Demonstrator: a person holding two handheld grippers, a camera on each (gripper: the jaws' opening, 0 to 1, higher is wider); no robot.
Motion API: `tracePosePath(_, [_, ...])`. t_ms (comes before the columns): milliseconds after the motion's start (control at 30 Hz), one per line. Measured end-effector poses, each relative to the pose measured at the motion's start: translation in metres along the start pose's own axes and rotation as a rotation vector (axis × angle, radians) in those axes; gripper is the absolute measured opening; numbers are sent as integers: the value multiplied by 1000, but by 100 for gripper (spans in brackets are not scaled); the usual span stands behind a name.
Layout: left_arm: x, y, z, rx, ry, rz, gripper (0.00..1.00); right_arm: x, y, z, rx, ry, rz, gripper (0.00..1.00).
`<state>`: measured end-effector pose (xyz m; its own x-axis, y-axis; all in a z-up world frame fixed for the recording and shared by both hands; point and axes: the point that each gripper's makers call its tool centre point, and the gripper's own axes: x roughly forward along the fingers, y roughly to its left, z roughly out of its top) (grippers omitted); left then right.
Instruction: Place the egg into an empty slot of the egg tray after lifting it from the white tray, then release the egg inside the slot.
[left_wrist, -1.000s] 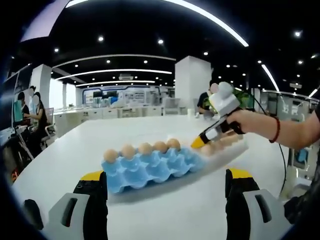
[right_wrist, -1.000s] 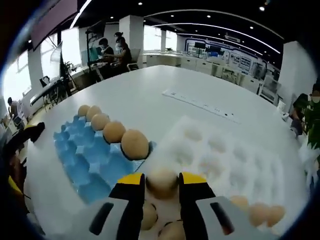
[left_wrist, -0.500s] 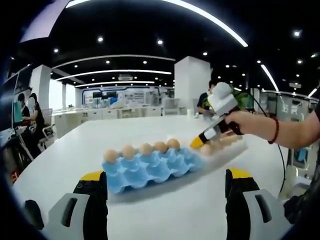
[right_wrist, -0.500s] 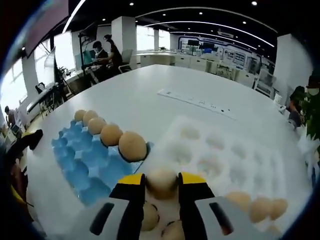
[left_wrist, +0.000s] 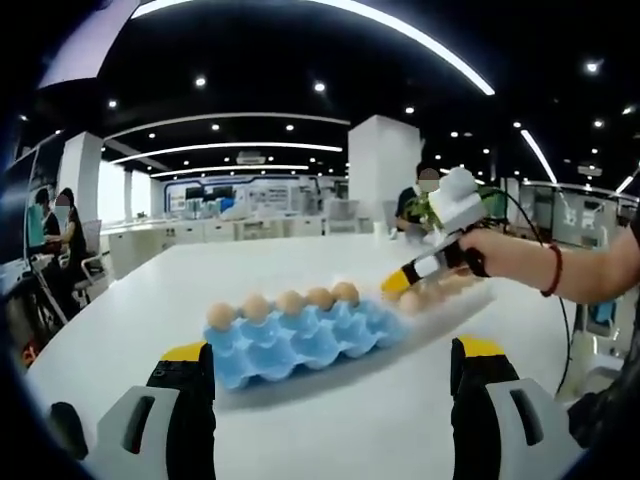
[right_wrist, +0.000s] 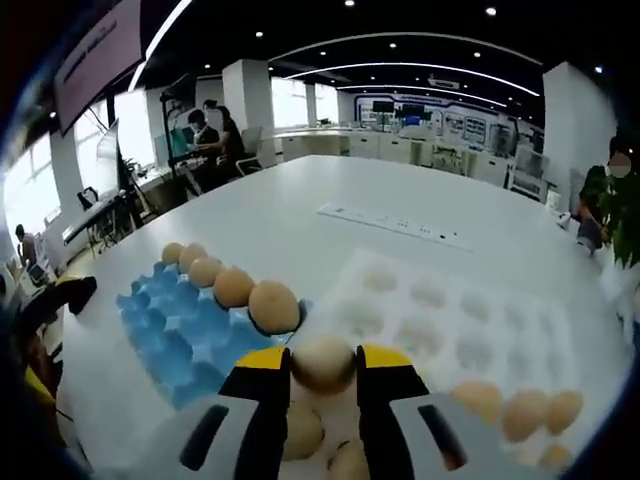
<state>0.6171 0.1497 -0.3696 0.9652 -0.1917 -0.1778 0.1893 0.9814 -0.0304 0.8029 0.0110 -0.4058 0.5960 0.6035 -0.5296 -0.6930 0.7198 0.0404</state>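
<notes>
Brown egg (right_wrist: 322, 362) between unmarked yellow-tipped jaws

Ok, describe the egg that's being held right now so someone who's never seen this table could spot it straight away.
Start at the white table, where a blue egg tray sits beside a white tray. Near where they meet, the right gripper has yellow-tipped jaws. The held egg is clamped between them, while the other eggs lie in tray slots.
</notes>
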Motion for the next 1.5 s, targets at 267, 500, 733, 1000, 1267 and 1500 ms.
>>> tracePosePath(267, [-1, -5, -2, 12, 8, -5, 100, -6, 10, 7, -32, -44, 28, 27])
tracePosePath(500, [-4, -4, -3, 17, 12, 6, 100, -1, 28, 16, -48, -70, 71, 27])
tracePosePath(733, [-7, -1, -4, 19, 16, 13, 100, 3, 49, 20, -55, -79, 109, 27])
tracePosePath(1000, [-7, 2, -5, 25, 20, 18, 100, 6, 68, 27, -62, -85, 141, 27])
tracePosePath(1267, [-7, 3, -7, 47, 40, 27, 100, 13, 89, 31, -80, -89, 180, 27])
tracePosePath(1500, [-7, 5, -9, 41, 43, 28, 100, 19, 111, 31, -101, -89, 216, 27])
